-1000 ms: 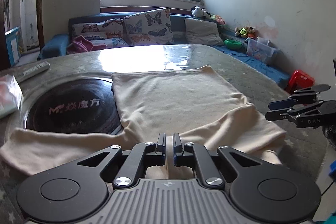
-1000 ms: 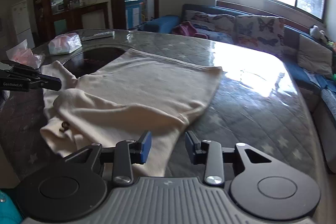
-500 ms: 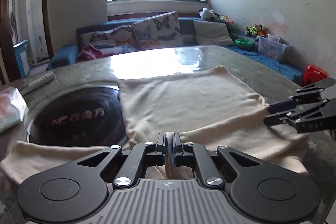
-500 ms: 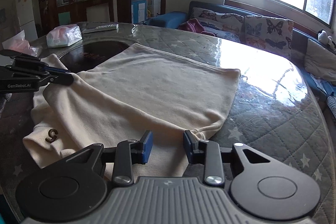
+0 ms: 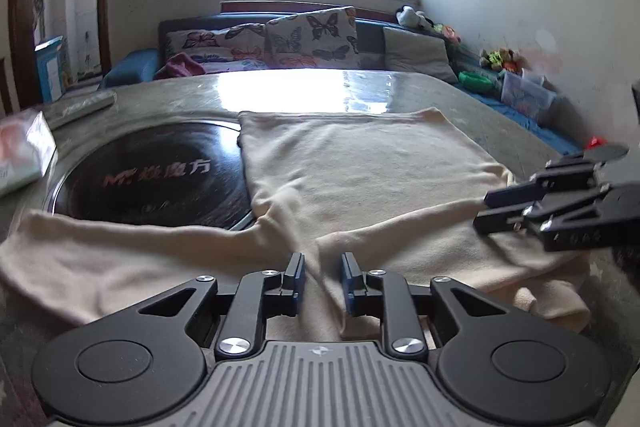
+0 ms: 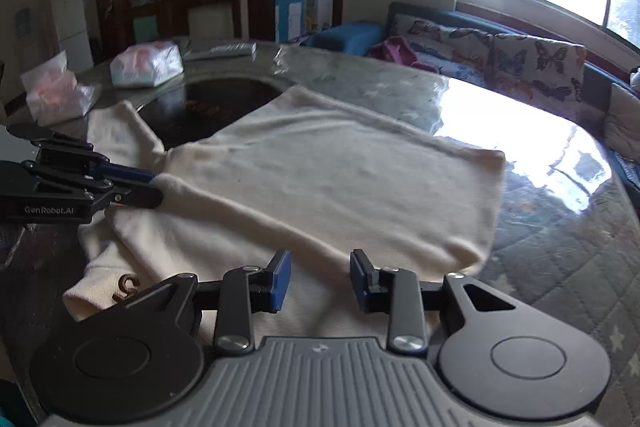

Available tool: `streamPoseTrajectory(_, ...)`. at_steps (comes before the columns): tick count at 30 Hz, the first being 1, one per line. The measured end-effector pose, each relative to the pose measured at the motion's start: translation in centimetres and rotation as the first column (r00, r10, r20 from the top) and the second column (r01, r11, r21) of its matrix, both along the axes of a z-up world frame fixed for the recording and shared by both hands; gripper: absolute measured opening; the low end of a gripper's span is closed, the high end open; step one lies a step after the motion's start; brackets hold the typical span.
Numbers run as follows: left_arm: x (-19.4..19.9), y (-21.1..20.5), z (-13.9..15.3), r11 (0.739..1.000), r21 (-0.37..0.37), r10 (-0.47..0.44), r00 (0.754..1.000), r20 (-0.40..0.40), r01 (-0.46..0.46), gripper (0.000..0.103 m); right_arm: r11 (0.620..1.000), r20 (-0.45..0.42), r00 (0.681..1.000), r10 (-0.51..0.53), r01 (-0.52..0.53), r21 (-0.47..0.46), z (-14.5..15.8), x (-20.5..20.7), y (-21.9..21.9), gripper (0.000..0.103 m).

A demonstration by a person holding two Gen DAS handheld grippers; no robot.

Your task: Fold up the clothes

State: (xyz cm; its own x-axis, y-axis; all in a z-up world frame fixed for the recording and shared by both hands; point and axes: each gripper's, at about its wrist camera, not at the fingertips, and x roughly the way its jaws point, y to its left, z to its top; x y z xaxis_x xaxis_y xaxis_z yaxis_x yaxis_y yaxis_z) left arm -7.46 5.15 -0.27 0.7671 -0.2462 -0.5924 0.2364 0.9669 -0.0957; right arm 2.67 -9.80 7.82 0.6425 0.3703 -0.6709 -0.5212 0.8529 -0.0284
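Observation:
A cream sweater [image 5: 360, 163] lies flat on the table, one sleeve stretched out to the left and the other folded across its near edge. My left gripper [image 5: 322, 277] sits low over that near edge. Its jaws are opening, with a loose ridge of cloth between the pads. In the right wrist view the left gripper [image 6: 154, 189] has its tips at the folded sleeve on the sweater [image 6: 340, 179]. My right gripper [image 6: 320, 283] hovers over the sweater's near side, jaws apart, cloth lying flat below them. It shows at the right in the left wrist view, right gripper [image 5: 486, 213].
The round table [image 6: 560, 247] has a quilted grey cover under glass and a black hotplate [image 5: 152, 179] partly under the sweater. Plastic bags [image 6: 146, 63] and a remote [image 5: 84, 105] lie on the far left side. A sofa [image 5: 280, 39] stands behind.
The left jaws, shut on a pinch of cloth before, have parted and let it go. The right gripper has moved in over the sweater, closer to the left one.

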Motion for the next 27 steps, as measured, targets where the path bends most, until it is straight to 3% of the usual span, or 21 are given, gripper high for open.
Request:
streamPoseTrajectory(4, -0.6, 3.2, 0.9, 0.993, -0.015, 0.115, 0.993, 0.022, -0.115, 0.023, 0.999, 0.008, 0.999, 0.035, -0.035, -0.018, 0.1, -0.1, 1.4, 0.032)
streamPoseTrajectory(7, -0.4, 6.5, 0.9, 0.965, 0.0, 0.262, 0.965, 0.01, -0.262, 0.026, 0.997, 0.011, 0.997, 0.082, -0.082, 0.001, 0.8, 0.0, 2.8, 0.032)
streamPoseTrajectory(12, -0.3, 11.9, 0.3, 0.864, 0.053, 0.501, 0.865, 0.0, -0.5, 0.04, 0.981, 0.002, 0.981, 0.194, -0.194, -0.008, 0.6, 0.4, 6.6, 0.031)
streamPoseTrajectory(18, 0.5, 15.6, 0.0, 0.775, 0.044, 0.632, 0.774, -0.024, -0.631, 0.049, 0.966, -0.011, 0.966, 0.258, -0.258, -0.03, -0.1, 0.5, 9.4, 0.03)
streamPoseTrajectory(21, 1.0, 16.3, -0.2, 0.757, 0.035, 0.653, 0.757, -0.032, -0.652, 0.048, 0.967, 0.005, 0.968, 0.253, -0.253, -0.025, 0.5, 0.1, 9.4, 0.03)
streamPoseTrajectory(25, 1.6, 16.3, -0.3, 0.756, 0.033, 0.654, 0.756, -0.019, -0.654, 0.043, 0.975, 0.032, 0.974, 0.222, -0.222, -0.018, 1.6, -0.6, 8.0, 0.03)
streamPoseTrajectory(27, 1.6, 16.2, -0.3, 0.755, 0.035, 0.656, 0.755, -0.01, -0.655, 0.024, 0.979, 0.041, 0.978, 0.203, -0.203, -0.014, 2.0, -0.9, 7.3, 0.03)
